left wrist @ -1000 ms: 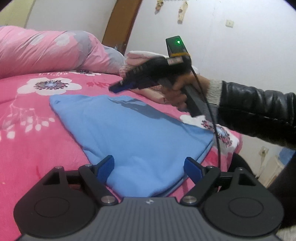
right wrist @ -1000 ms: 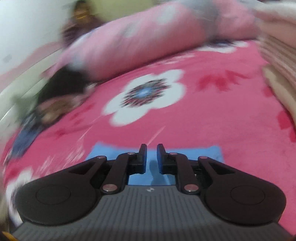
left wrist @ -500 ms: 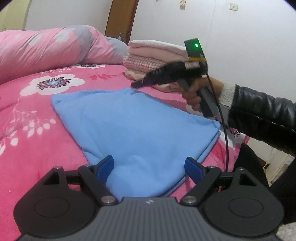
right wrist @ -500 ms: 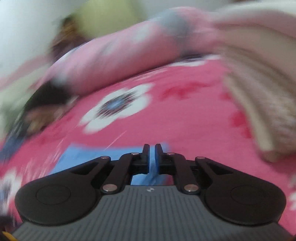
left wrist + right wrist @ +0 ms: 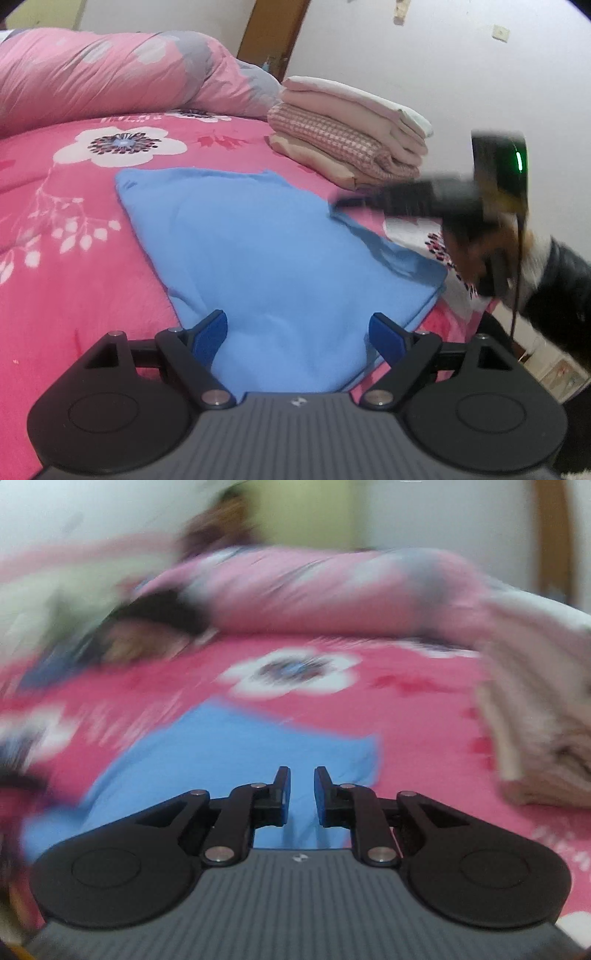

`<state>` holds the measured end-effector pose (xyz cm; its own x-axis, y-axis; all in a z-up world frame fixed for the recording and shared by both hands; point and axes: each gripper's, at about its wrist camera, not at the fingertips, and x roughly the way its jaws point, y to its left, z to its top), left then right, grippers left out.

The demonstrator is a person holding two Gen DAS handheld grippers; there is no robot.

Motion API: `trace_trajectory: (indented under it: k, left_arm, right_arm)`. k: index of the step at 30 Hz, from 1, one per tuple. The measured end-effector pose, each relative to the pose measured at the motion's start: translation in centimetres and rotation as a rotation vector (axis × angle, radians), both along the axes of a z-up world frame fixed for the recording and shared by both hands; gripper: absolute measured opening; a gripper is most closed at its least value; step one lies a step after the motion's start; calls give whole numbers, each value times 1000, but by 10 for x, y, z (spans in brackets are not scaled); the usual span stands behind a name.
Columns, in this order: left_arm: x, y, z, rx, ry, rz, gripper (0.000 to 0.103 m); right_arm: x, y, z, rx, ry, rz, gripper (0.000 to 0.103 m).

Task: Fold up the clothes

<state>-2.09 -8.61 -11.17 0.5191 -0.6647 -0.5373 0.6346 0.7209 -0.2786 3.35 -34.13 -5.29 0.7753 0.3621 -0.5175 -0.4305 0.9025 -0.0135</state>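
A folded light blue cloth [image 5: 273, 254] lies flat on the pink flowered bedspread [image 5: 74, 258]. My left gripper [image 5: 299, 334] is open and empty, its blue fingertips spread over the cloth's near end. My right gripper shows in the left wrist view [image 5: 340, 203], blurred, low at the cloth's right edge. In the right wrist view my right gripper [image 5: 301, 794] has a narrow gap between its fingers, nothing in it, above the blue cloth [image 5: 229, 757].
A stack of folded pink and beige clothes [image 5: 347, 144] sits at the back right of the bed. A rolled pink quilt [image 5: 110, 74] lies along the back. The bed's right edge drops off past the cloth.
My right gripper has swung down and right, from above the cloth's far part to its right edge, and its fingers have parted slightly. The left gripper stays open in place.
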Motion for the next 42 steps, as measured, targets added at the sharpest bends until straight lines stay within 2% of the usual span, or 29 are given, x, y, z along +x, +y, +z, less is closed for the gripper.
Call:
trace_trajectory:
  k: [2,3,4,6,7,9,11,13,16,18,22,26,29,31,32,33,34,36,42]
  left_arm:
    - [0,2,1,-8,4,-1,85]
    - [-1,4,3,-7,3,1,85]
    - [-1,5,4,-6,2,4,85]
    - [-4,11,11,-25,-17,20,84]
    - [-5,14,14,-34,-27,28,84]
    - [-6,18,20,-54,-50,38,84]
    - [-4,14,25,-56,-61,32,84]
    - [-3,2,23,-16,-57,4,84]
    - [-8,-6,6,77,-16,-8,83]
    - [-22,5,4,86,-58,-5,83]
    - [-36,33,12,76,-65,42,83]
    - [-26,35,28,29,-108,49,83]
    - [-13,13,35,13,-137,-13,84]
    - [4,1,25,10,-77,-29,84]
    - [12,0,18,19,-42,-5,83]
    - [17,6,10,24,-23,32,76]
    - [21,12,3,23,-6,65,73]
    - [20,33,2,-34,18,99,76]
    - [14,55,20,-31,1,198,81]
  right_arm:
    - [-12,-2,-15,-61,29,-15,15]
    - [-16,-12,-18,-43,40,-50,20]
    - [-20,-26,-14,0,56,-125,25]
    - [-25,-46,-6,-21,53,-271,25]
    - [-30,-52,-1,-13,38,-299,25]
    - [-44,-52,10,52,-2,-276,25]
    - [-51,-36,18,69,-48,-210,25]
    - [-52,-14,21,89,-69,-131,24]
    - [-51,3,6,93,-10,-86,23]
    - [-65,-1,-8,54,53,-128,24]
    - [-104,-30,-4,112,62,-213,24]
    - [-116,-26,12,124,3,-225,24]
    - [-107,-7,14,152,-39,-171,24]
    - [-93,4,10,159,-31,-150,24]
    - [-90,7,6,159,-16,-160,24]
    - [-87,9,1,158,0,-170,24]
    - [-87,9,-4,160,19,-188,24]
    - [-99,1,-10,183,36,-225,23]
    - [-132,-18,-5,253,-21,-291,25]
